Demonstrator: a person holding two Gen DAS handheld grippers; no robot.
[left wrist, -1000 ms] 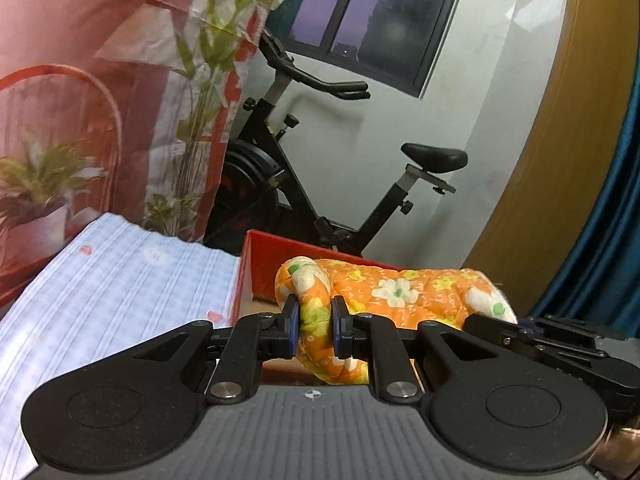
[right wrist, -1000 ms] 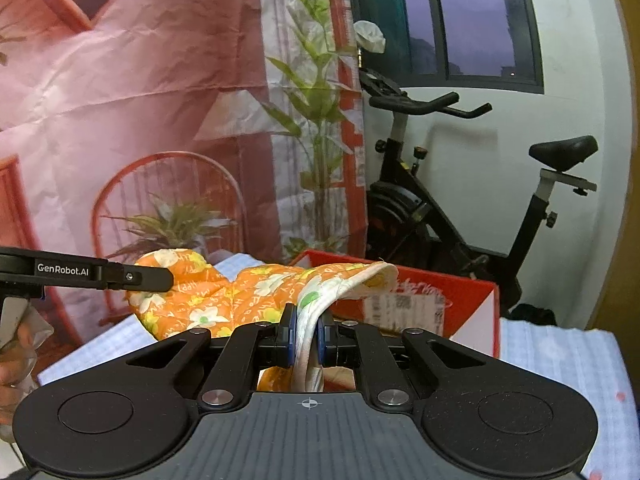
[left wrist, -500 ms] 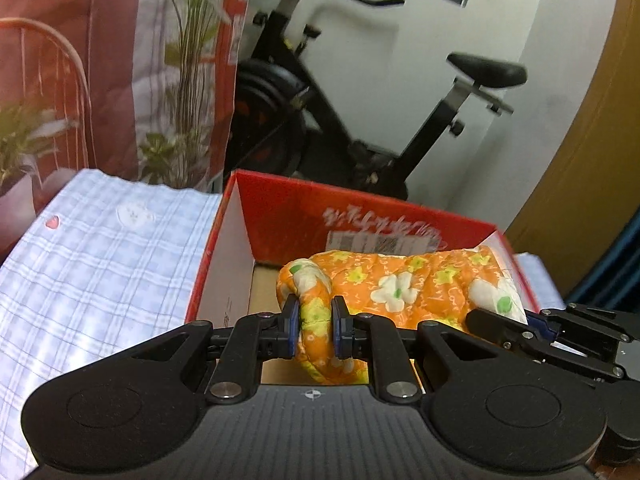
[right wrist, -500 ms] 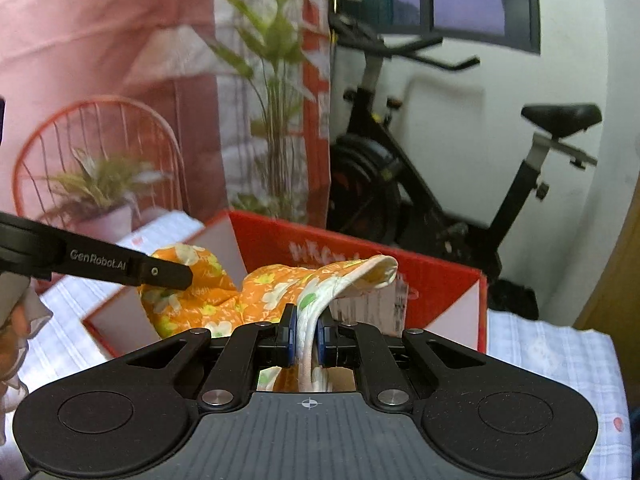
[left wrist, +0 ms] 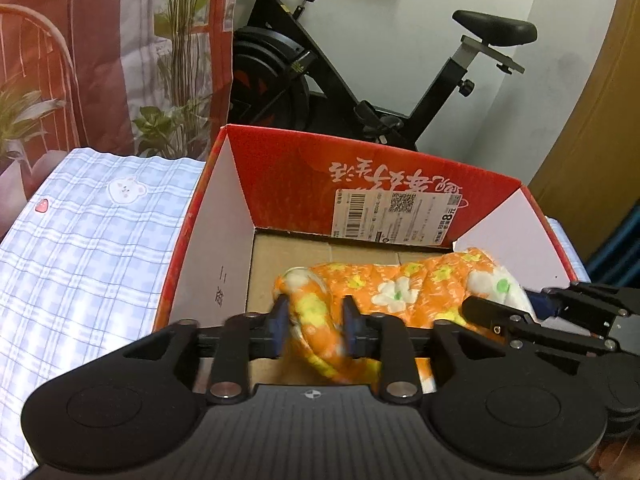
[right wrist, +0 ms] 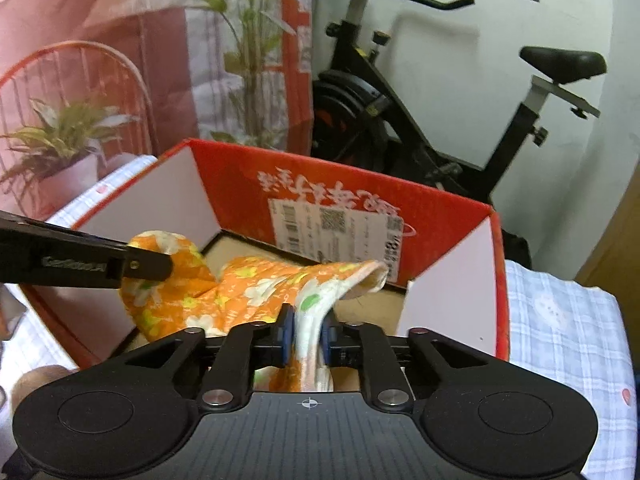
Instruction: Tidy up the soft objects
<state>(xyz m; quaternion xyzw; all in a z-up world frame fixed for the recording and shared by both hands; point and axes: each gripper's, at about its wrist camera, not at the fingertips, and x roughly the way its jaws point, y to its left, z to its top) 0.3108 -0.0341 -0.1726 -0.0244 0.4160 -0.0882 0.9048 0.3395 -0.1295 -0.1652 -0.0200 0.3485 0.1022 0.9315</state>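
Each handheld gripper, the left gripper [left wrist: 313, 328] and the right gripper [right wrist: 307, 334], was matte black plastic with a ribbed top plate bearing a small white crosshair mark. Two round discs flanked angled link arms pinned by silver screws. The fingertips [left wrist: 279, 322] wore blue pads, and one finger's side carried faint white lettering.

My left gripper [left wrist: 312, 326] and right gripper [right wrist: 307, 334] both tilt downward, side by side, jaws opening
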